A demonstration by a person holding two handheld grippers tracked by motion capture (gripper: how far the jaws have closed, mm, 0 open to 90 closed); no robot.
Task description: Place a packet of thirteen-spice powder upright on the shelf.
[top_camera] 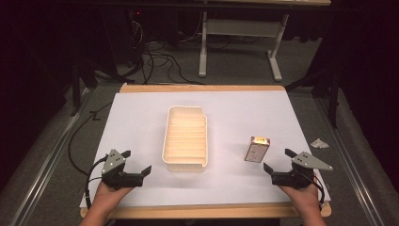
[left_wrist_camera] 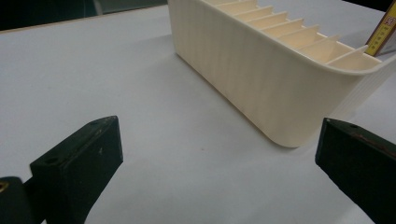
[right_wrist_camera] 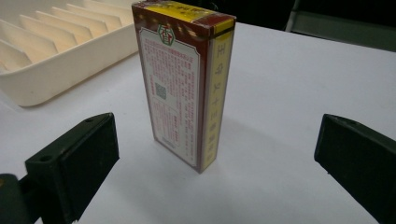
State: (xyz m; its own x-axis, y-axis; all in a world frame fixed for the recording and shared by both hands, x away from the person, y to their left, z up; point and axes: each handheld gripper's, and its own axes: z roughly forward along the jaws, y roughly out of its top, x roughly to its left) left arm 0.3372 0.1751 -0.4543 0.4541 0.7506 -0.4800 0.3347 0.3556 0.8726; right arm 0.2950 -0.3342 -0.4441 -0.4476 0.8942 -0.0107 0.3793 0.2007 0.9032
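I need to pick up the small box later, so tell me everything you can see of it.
The small box is a slim cardboard carton, dark red with yellow edges and a pale panel of fine print. It stands upright on the white table sheet, closed, right of the cream tray and apart from it. The right tool is open, not touching it.

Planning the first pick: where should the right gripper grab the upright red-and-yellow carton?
Probably across the two broad printed faces of the red-and-yellow carton, near mid-height. It stands upright and apart from the cream slotted tray, directly ahead of the open right gripper.
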